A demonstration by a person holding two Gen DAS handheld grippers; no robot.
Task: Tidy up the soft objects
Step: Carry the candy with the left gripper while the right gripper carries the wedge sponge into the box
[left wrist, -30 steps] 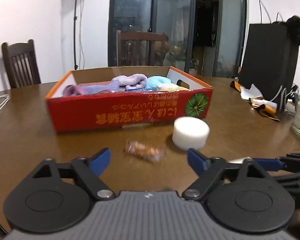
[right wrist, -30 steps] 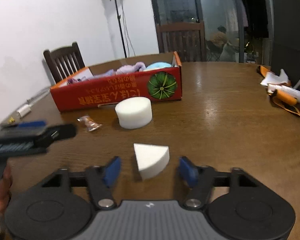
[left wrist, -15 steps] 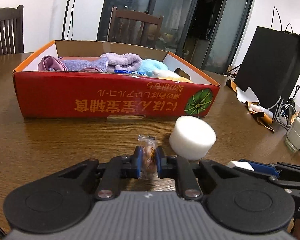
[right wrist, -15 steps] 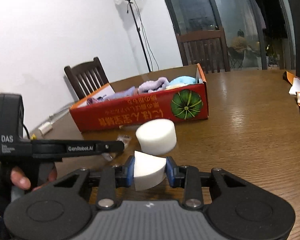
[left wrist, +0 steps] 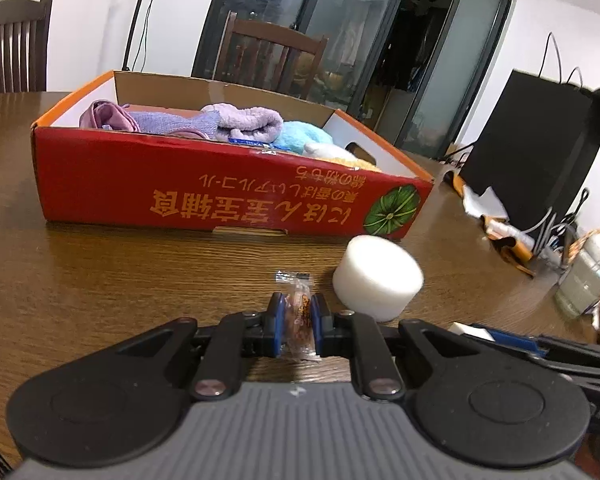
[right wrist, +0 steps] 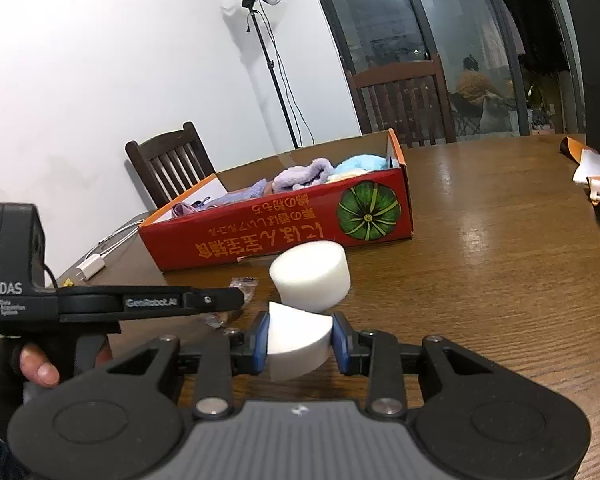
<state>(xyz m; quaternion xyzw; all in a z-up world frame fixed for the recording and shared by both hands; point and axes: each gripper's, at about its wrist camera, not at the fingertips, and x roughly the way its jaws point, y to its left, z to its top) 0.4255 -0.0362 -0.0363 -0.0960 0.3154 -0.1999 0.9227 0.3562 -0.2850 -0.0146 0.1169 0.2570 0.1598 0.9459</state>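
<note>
Both grasps made, transfer to box not yet started.

Left gripper point(left wrist: 297, 322) clamped on wrapped candy point(left wrist: 299, 312), low over the table point(left wrist: 100, 280); right gripper point(right wrist: 300, 342) closed onto white foam wedge point(right wrist: 296, 344), pads pressing its sides. Foam cylinder point(right wrist: 310, 278) loose on the table just in front of red box point(right wrist: 284, 228). Next, likely: lift both, carry over the near wall, release among the cloths; squeeze on the wedge kept light.

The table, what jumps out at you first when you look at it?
The long red cardboard box with a green pumpkin picture stands out first, at the table's middle, filled with fluffy purple and blue cloths. In front of it sits a white foam cylinder, and each pair of tongs pinches something: a wrapped candy and a white foam wedge.
</note>
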